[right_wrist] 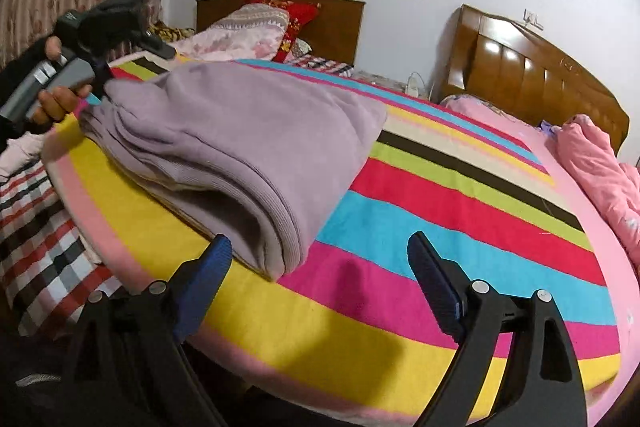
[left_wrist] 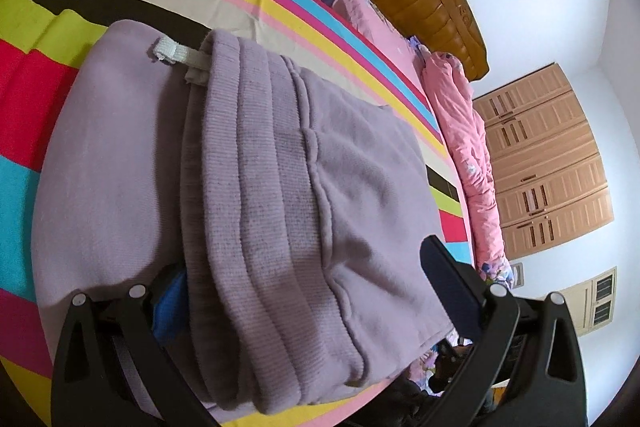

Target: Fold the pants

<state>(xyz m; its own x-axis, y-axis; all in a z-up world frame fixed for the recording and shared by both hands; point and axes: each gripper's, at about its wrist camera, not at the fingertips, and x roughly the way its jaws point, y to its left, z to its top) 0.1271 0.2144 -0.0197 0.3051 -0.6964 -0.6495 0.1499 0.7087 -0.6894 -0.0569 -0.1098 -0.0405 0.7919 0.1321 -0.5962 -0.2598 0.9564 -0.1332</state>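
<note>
Lilac pants (left_wrist: 280, 167) lie folded in a thick stack on the striped bedcover (right_wrist: 440, 227), near its front left corner. In the right wrist view the pants (right_wrist: 240, 131) show a ribbed waistband at the near end. A white drawstring end (left_wrist: 168, 51) pokes out of the folds. My left gripper (left_wrist: 303, 257) has its jaws wide around the upper layers. Its lower finger is buried between the layers and its upper finger (left_wrist: 448, 279) stands just off the cloth. From the right wrist view, a hand (right_wrist: 56, 103) holds that left gripper (right_wrist: 127, 74) at the stack's far edge. My right gripper (right_wrist: 319, 239) is open and empty, beside the stack's near corner.
A wooden headboard (right_wrist: 520, 75) and a pink quilt (right_wrist: 600, 167) line the far right of the bed. A second bed with pillows (right_wrist: 260, 31) stands behind. A checked sheet (right_wrist: 40, 227) hangs at the left edge. A wardrobe (left_wrist: 548, 163) fills the far wall.
</note>
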